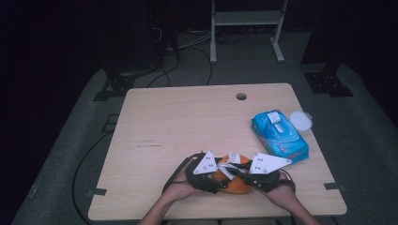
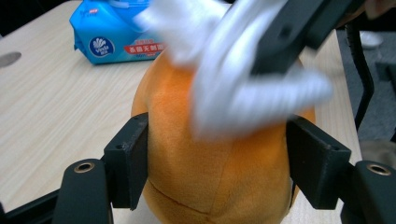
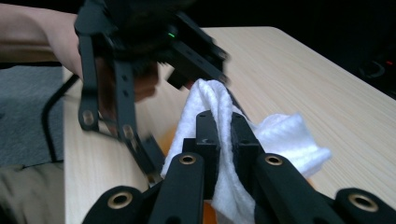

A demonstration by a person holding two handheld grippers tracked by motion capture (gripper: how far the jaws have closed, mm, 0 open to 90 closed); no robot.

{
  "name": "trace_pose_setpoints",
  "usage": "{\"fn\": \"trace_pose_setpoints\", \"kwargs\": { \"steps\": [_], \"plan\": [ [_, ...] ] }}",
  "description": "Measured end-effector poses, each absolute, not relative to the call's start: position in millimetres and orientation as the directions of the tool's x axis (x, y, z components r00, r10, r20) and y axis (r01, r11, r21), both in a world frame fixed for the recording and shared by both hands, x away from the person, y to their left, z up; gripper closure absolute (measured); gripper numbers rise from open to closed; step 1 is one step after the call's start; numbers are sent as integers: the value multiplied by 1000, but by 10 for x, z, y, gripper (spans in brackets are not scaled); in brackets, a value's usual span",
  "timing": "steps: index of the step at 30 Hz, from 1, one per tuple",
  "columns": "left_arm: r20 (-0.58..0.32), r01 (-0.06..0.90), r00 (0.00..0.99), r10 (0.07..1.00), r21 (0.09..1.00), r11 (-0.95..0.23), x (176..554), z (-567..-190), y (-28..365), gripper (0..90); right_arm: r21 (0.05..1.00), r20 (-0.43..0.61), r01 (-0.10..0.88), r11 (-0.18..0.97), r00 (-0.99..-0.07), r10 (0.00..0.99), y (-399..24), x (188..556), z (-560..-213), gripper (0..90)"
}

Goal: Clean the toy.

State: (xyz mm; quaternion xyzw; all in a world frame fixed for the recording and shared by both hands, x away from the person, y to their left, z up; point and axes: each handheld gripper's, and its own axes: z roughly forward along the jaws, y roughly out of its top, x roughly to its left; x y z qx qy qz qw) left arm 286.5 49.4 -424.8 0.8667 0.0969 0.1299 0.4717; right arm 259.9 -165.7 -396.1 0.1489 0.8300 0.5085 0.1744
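- Your left gripper (image 2: 217, 158) sits nearest, its two black jaws clamped on either flank of the orange plush toy (image 2: 210, 182), which rests on the wooden table (image 1: 187, 122) at your near edge.
- Your right gripper (image 3: 223, 140) has its jaws pinched together on a fold of the white wet wipe (image 3: 280, 140); the cloth bunches out to both sides of them.
- In the left gripper view that wipe lies pressed on top of the toy, blurred.
- From above, both your hands flank the toy, right hand (image 1: 281, 190) and left hand (image 1: 180, 187) touching the tabletop.
- A blue wet-wipe pack (image 1: 279, 135) lies near, beyond your right gripper, and a round white lid (image 1: 300, 120) rests just beside its far end.
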Motion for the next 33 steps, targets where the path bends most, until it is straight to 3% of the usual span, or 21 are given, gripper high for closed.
{"fn": "trace_pose_setpoints", "kwargs": {
  "steps": [7,12,14,17,19,26,33],
  "plan": [
    [108,59,952,288,855,-515,2900,-4277,538,299,891,-135,95,444,-878,458,-1754,2708,-3917,842],
    [-1,166,940,340,875,-455,2983,-4285,565,152,891,-120,133,434,-853,508,-2025,2701,-3936,842],
    [-27,182,941,337,881,-437,2990,-4293,563,173,893,-103,148,424,-851,514,-2092,2691,-3943,842],
    [9,152,942,336,880,-450,2940,-4281,526,276,889,-108,147,434,-853,511,-2087,2641,-3915,842],
    [23,151,936,352,876,-459,2908,-4255,488,298,884,-121,130,450,-865,487,-1992,2610,-3890,842],
    [89,116,928,362,854,-507,2826,-4228,437,303,850,-159,80,521,-903,399,-1520,2623,-3882,842],
    [16,172,928,373,869,-464,2895,-4343,577,310,873,-127,137,468,-863,489,-1854,2651,-3873,843]
  ]
}}
